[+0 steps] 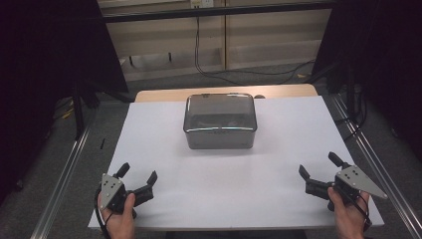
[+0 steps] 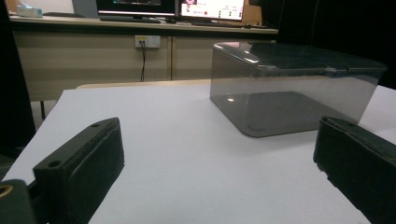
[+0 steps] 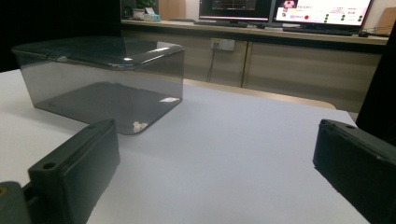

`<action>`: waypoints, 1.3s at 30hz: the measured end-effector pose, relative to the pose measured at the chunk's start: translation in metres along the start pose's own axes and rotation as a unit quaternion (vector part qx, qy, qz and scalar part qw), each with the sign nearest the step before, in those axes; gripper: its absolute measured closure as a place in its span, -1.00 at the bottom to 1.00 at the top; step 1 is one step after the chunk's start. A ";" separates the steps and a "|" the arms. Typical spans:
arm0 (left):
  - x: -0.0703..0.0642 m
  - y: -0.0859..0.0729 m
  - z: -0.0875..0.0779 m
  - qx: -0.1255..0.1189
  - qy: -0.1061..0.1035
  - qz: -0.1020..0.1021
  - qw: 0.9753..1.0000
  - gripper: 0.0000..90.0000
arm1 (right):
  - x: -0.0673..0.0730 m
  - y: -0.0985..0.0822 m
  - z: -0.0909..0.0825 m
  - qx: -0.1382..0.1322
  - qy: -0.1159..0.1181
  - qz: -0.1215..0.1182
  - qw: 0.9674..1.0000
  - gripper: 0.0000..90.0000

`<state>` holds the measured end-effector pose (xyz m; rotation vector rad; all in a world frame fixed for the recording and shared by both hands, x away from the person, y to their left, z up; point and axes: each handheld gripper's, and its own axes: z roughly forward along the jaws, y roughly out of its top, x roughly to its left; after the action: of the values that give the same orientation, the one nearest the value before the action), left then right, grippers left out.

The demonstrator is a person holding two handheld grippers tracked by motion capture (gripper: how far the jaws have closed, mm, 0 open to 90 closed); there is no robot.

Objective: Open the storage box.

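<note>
A see-through gray box (image 1: 220, 121) sits on the white table (image 1: 278, 189), at 12 o'clock. The left gripper (image 1: 139, 175) waits at 7 o'clock, the right gripper (image 1: 318, 167) at 5 o'clock. Both have jaws spread wide, holding nothing.

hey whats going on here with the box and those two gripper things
A person sits at the table with a left gripper and a right gripper, one in each hand, both low over the near edge. Both sets of jaws stand open with nothing between them. A smoky see-through box with its lid on sits untouched at the far middle of the white surface, well apart from both grippers.
</note>
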<state>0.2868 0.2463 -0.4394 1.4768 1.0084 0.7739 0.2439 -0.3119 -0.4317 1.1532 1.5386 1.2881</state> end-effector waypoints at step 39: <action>0.000 0.000 0.001 0.006 -0.005 -0.012 1.000 -0.95 | 0.035 0.020 0.030 0.005 0.081 -0.012 0.997 -1.00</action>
<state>0.2872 0.2456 -0.4396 1.4740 1.0230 0.7441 0.2664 -0.2695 -0.4176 1.0551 1.6722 1.3879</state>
